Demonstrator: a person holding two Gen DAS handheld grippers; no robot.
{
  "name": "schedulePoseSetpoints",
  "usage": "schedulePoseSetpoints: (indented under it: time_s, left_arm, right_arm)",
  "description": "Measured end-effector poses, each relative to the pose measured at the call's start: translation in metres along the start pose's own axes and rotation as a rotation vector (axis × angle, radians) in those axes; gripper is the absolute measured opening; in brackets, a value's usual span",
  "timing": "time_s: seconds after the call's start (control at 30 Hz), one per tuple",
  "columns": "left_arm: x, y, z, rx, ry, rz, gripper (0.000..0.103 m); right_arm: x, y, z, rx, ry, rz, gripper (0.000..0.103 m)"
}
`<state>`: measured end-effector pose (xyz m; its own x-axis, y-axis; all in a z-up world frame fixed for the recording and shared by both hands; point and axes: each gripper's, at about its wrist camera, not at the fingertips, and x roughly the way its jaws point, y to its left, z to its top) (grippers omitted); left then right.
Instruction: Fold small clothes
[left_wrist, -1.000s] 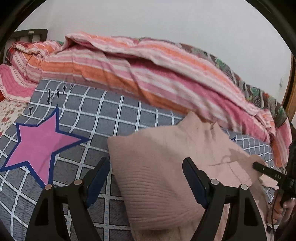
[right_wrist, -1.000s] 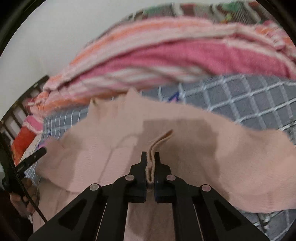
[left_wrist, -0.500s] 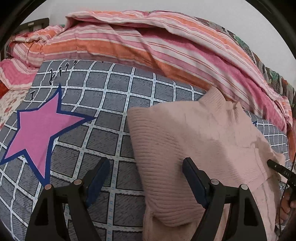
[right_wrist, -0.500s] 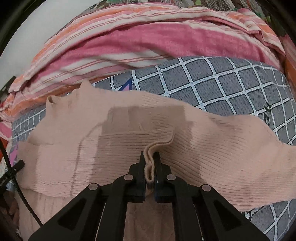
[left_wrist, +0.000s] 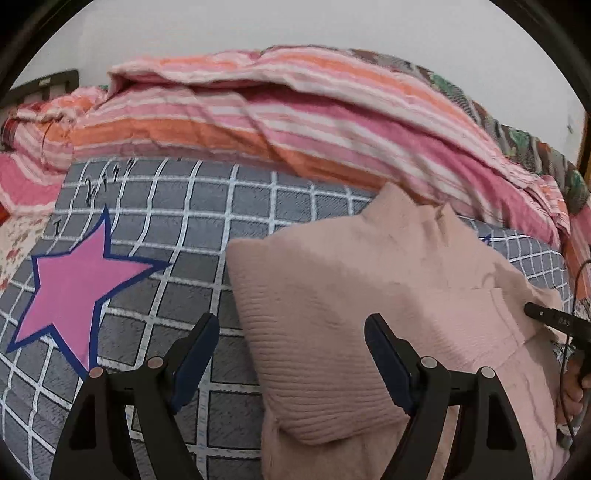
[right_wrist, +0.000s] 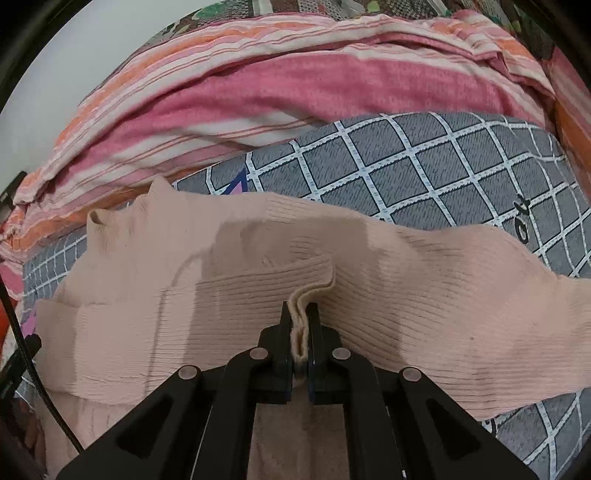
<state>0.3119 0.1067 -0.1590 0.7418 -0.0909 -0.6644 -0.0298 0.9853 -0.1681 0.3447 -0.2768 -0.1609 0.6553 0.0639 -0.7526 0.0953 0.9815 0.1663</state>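
Observation:
A pale pink ribbed knit sweater (left_wrist: 369, 295) lies on the grey checked bedspread (left_wrist: 192, 206), its collar toward the far side. One side is folded over the body. My left gripper (left_wrist: 290, 363) is open and empty, its fingers just above the sweater's near left edge. My right gripper (right_wrist: 298, 325) is shut on a doubled edge of the sweater (right_wrist: 258, 295) and holds it over the garment's middle. The right gripper's tip also shows in the left wrist view (left_wrist: 546, 317) at the right edge.
A bunched pink and orange striped quilt (left_wrist: 295, 122) runs along the far side of the bed. A pink star with a blue outline (left_wrist: 74, 291) is printed on the bedspread at the left. A white wall stands behind.
The left gripper has tilted, so the view shifted down and back up; it stays open. The right gripper has kept its hold and carried the pinched edge across the sweater.

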Motion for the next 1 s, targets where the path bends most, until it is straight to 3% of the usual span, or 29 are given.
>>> schedulePoseSetpoints:
  time_s: [0.2,0.47,0.6,0.67,0.73,0.77,0.9,1.0]
  left_arm:
    - [0.016,0.006,0.001,-0.015,0.095,0.018,0.08]
    - [0.016,0.003,0.0,-0.009,0.103,0.039,0.081]
    - [0.012,0.008,0.0,-0.03,0.081,0.022,0.081]
    - [0.009,0.011,0.0,-0.035,0.072,0.014,0.081]
    - [0.007,0.01,-0.001,-0.03,0.064,0.002,0.081]
    - [0.005,0.01,-0.001,-0.025,0.059,-0.002,0.081]
    - [-0.002,0.006,-0.001,-0.012,0.025,-0.019,0.081]
    - [-0.008,0.005,-0.001,-0.008,-0.003,-0.033,0.081]
  right_arm:
    - [0.01,0.013,0.002,-0.033,0.009,-0.03,0.008]
    - [0.007,0.018,0.007,-0.013,-0.015,-0.059,0.021]
    - [-0.014,0.004,0.015,0.041,-0.049,-0.018,0.046]
    - [-0.032,-0.009,0.015,0.057,-0.064,-0.019,0.049]
    - [-0.054,-0.029,0.01,0.045,-0.095,-0.033,0.067]
    - [-0.067,-0.043,0.004,0.035,-0.109,-0.037,0.07]
    - [-0.111,-0.107,-0.026,0.008,-0.181,-0.173,0.073]
    - [-0.129,-0.164,-0.052,0.063,-0.152,-0.169,0.073]
